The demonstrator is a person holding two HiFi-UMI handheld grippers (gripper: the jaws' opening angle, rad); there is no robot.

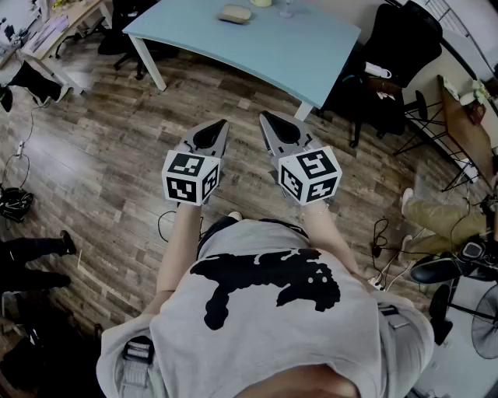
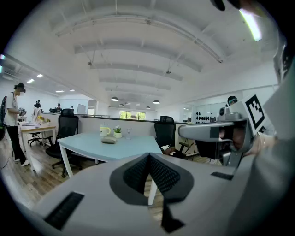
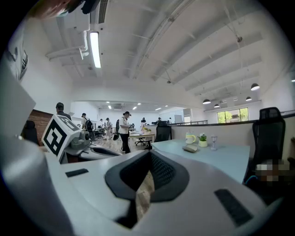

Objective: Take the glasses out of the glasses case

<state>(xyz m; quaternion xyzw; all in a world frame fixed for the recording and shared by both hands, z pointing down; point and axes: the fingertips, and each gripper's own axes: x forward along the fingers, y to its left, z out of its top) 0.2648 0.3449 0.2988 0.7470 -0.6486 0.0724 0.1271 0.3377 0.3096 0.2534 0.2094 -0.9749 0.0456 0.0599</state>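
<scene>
Open-plan office: light-blue desk (image 1: 257,47), black swivel chairs (image 2: 68,125), people (image 3: 123,132) at far desks

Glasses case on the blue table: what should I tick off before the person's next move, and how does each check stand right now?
1. Glasses case in sight on the table: ok.
2. Case lid open or closed: cannot tell, too small.
3. Left gripper empty: ok, jaws together on nothing.
4. Right gripper empty: ok, jaws together on nothing.
5. Grippers close to the case: not ok, both are over the wood floor, short of the table.
6. Near side of the case free of clutter: ok; the mug, plant and glass stand behind it.
</scene>
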